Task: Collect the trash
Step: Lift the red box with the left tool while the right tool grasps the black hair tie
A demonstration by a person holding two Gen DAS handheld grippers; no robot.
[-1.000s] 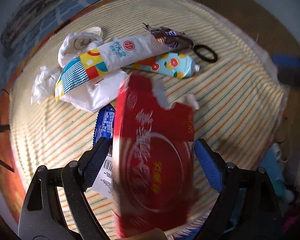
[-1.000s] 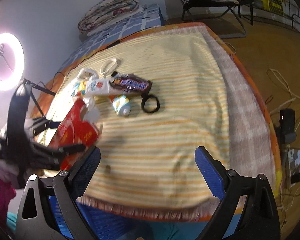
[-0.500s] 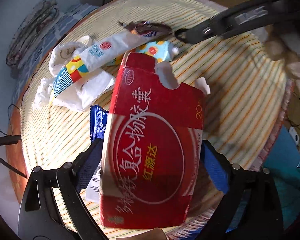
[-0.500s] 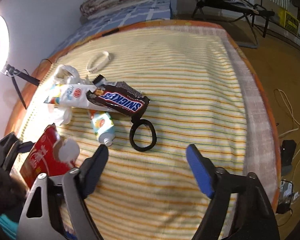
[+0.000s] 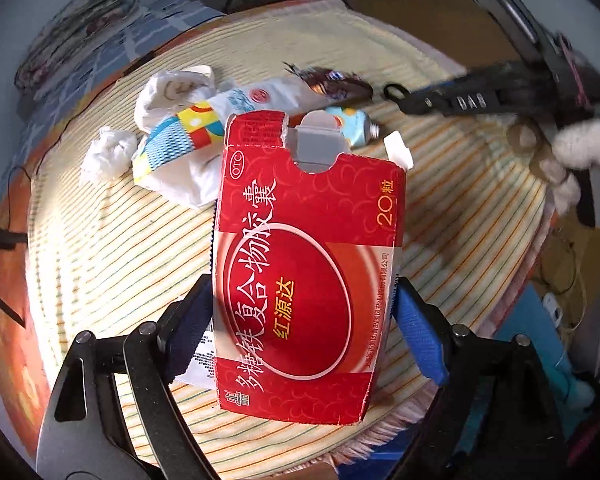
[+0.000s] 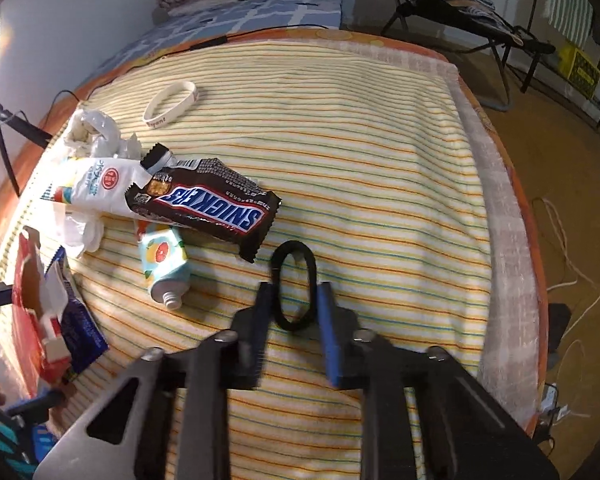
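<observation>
**Two grippers, one item each, on the striped cloth**

One red carton [image 5: 308, 280], one black hair tie [image 6: 294, 286], one Snickers wrapper [image 6: 204, 204], one small tube [image 6: 162, 264], one white-and-colour pouch [image 6: 96, 184], one white wristband [image 6: 172, 104] and one blue packet [image 6: 78, 328] show on the striped cloth [image 6: 380, 160]. Crumpled white tissue [image 6: 90, 128] lies behind the pouch.

The left gripper [image 5: 304, 316] clasps the carton by its two side edges, holding it upright; the carton hides much of the heap behind.

The right gripper [image 6: 294, 312] has just been closing, and its jaws now pinch the hair tie's near half into a narrow oval, just beside the wrapper's corner.
</observation>
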